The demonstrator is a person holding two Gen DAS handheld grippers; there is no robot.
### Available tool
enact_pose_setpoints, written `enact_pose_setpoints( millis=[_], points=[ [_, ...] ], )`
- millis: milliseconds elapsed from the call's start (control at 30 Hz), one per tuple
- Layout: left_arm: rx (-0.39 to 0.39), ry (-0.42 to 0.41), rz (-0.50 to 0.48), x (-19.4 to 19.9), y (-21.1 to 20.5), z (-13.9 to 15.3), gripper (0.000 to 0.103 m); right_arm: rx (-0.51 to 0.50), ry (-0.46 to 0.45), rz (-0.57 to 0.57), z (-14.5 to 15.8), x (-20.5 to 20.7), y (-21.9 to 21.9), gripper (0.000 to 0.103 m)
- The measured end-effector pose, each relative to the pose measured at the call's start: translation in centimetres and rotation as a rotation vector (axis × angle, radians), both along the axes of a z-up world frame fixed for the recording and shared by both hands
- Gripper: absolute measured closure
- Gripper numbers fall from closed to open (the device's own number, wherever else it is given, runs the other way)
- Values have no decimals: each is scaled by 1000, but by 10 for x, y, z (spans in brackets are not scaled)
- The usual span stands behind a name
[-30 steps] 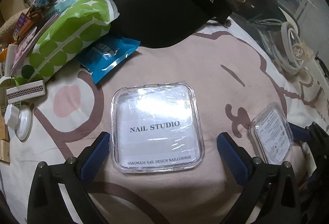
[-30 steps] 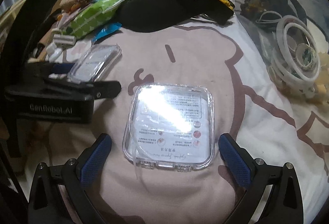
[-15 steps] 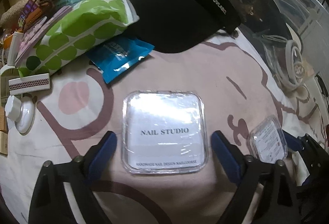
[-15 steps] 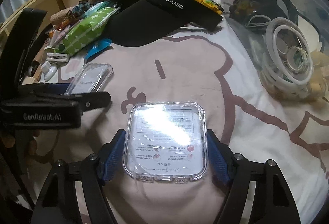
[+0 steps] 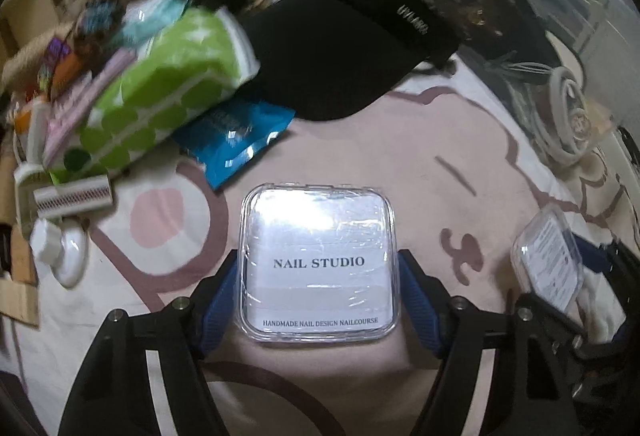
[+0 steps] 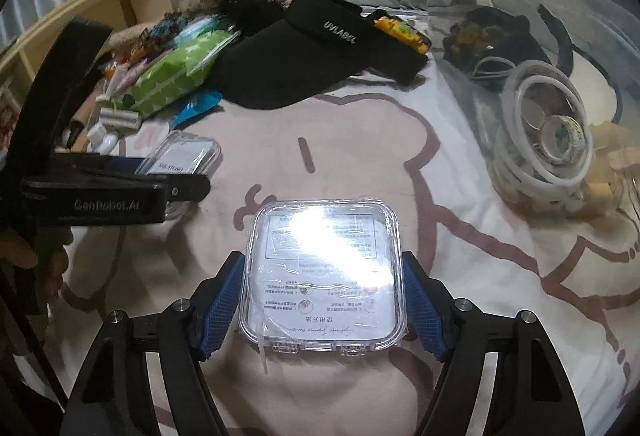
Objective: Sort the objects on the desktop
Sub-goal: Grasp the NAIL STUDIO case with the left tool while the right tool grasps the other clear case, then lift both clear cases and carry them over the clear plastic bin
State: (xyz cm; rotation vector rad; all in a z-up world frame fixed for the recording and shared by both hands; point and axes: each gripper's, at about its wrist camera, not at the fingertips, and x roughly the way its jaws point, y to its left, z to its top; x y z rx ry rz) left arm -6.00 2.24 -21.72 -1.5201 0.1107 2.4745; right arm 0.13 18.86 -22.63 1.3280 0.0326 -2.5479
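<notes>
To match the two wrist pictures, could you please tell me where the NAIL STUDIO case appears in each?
Left wrist: NAIL STUDIO case sits bottom centre, between the left gripper's blue pads.
Right wrist: the same case lies mid-left, small, beside the black gripper seen from the side.
Shared landmark: black visor, upper centre in both.

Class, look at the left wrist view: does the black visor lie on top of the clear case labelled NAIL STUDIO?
No. The black visor lies farther back on the bedsheet, apart from the NAIL STUDIO case.
</notes>
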Motion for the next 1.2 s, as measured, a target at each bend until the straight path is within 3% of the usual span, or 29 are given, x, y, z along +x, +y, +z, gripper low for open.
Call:
enact_pose_setpoints(
  millis=[300, 733, 1000, 1200],
  points=[
    [58, 76, -44, 11, 3, 50, 28, -52, 70, -23, 34, 2, 14, 27],
    [179, 181, -42, 30, 8, 129, 28, -230, 269, 64, 140, 33, 30, 27],
    [243, 282, -70, 47, 16, 190, 28, -268, 293, 148, 213, 33, 53, 27],
    [262, 366, -122, 47, 39, 232, 28, -180, 389, 88, 267, 23, 83, 27]
  ],
)
